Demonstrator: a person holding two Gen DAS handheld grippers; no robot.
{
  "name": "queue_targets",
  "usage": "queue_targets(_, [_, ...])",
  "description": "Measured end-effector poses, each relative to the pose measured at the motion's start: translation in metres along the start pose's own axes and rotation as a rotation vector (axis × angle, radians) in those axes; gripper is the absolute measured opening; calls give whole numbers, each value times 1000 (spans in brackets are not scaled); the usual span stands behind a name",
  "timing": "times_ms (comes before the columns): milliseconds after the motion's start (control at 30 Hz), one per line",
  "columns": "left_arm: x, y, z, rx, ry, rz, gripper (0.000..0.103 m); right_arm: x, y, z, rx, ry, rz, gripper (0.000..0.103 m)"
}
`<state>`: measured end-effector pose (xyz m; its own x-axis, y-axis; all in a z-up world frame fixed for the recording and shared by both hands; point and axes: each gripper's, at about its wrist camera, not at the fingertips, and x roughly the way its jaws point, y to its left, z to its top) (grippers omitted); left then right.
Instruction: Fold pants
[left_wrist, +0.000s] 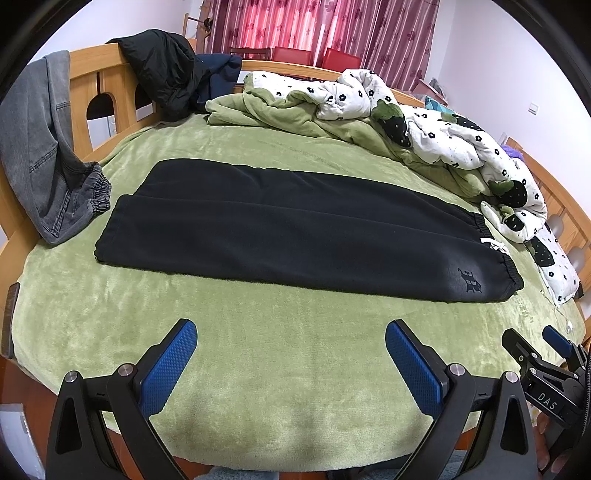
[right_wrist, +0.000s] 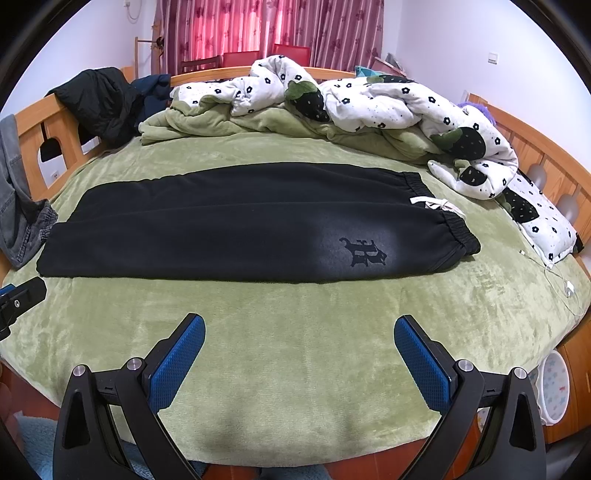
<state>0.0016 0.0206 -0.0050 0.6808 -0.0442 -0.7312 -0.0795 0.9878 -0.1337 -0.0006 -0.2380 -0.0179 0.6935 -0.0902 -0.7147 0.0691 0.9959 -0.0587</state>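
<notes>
On a green-blanketed bed (left_wrist: 258, 350), black pants (left_wrist: 295, 236) lie flat, long axis left to right, cuffs left, waistband (right_wrist: 443, 218) right; left hand-held gripper (left_wrist: 291, 354) and right hand-held gripper (right_wrist: 299, 350) hover near, jaws apart, each nearer its own end

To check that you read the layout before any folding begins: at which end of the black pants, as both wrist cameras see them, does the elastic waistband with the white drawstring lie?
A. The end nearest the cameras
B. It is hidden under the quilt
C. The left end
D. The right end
D: the waistband with its white drawstring sits at the right end of the black pants, beside the printed logo, clear of the quilt.
</notes>
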Motion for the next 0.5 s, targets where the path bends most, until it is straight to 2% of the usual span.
queue_targets(333, [1,3,-2,-10,-1,-5,102,-3,0,0,4,-12,-3,101])
queue_targets(500, [-2,6,-4,-28,-19,-45,102,-11,4,3,-4,-38,-8,101])
